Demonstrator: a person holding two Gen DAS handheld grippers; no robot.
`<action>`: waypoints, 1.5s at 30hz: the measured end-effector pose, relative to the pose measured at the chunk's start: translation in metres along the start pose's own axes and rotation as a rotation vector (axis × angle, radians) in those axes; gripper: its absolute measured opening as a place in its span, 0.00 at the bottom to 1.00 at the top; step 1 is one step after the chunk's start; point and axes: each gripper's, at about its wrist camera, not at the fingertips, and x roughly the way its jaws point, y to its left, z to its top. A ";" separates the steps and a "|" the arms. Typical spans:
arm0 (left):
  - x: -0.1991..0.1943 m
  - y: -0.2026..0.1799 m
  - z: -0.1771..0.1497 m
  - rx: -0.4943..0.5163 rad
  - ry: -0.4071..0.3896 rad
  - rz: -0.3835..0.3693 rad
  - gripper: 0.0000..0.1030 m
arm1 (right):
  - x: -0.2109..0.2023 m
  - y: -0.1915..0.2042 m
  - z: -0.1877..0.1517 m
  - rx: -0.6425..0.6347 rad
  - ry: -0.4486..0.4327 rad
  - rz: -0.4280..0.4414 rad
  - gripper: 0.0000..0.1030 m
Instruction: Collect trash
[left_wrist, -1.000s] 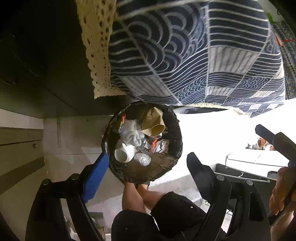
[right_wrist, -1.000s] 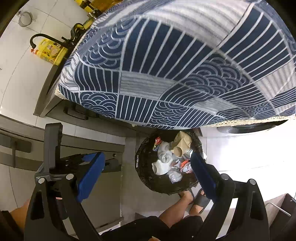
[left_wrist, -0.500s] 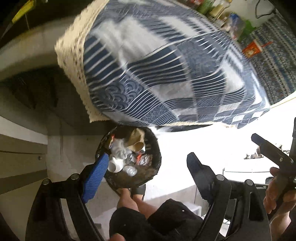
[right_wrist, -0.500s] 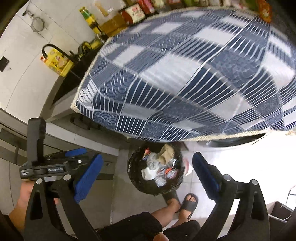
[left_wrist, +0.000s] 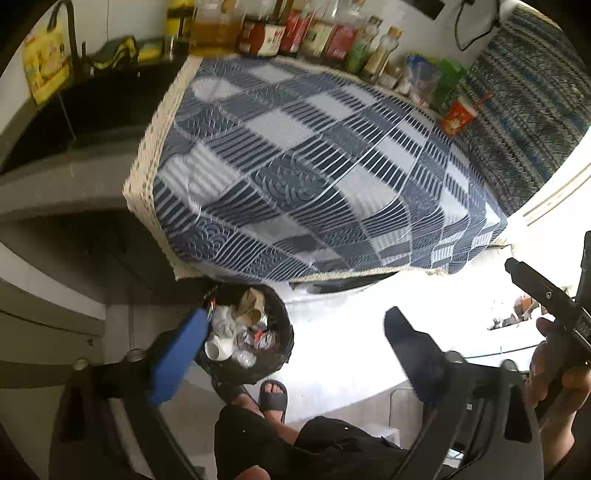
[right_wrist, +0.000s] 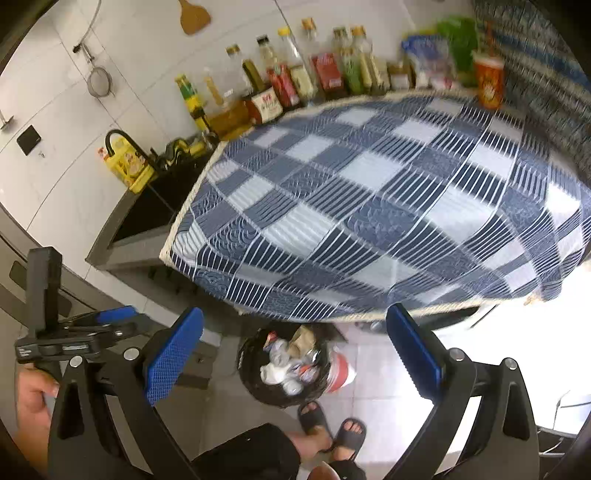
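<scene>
Trash bin (right_wrist: 282, 369): one, round, black-lined, on the pale tiled floor below the near edge of the counter, holding crumpled paper, a white cup and wrappers. Counter: one blue-and-white patchwork cloth (right_wrist: 376, 206) covering the top; black sink (right_wrist: 147, 210) at its left end; a row of bottles (right_wrist: 295, 77) along the back edge by the white tiled wall. Left gripper (left_wrist: 295, 336): jaws opening, nothing between. Right gripper (right_wrist: 295, 343): jaws opening, nothing between. Sandalled feet: two, beside the bin.
</scene>
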 end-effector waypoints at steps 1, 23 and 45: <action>-0.005 -0.003 0.001 0.007 -0.008 0.004 0.93 | -0.007 0.000 0.002 -0.007 -0.014 0.001 0.95; -0.093 -0.036 -0.004 0.058 -0.208 0.070 0.93 | -0.086 0.030 0.011 -0.103 -0.186 -0.033 0.95; -0.108 -0.042 -0.011 0.082 -0.222 0.106 0.93 | -0.095 0.041 0.003 -0.114 -0.185 -0.008 0.95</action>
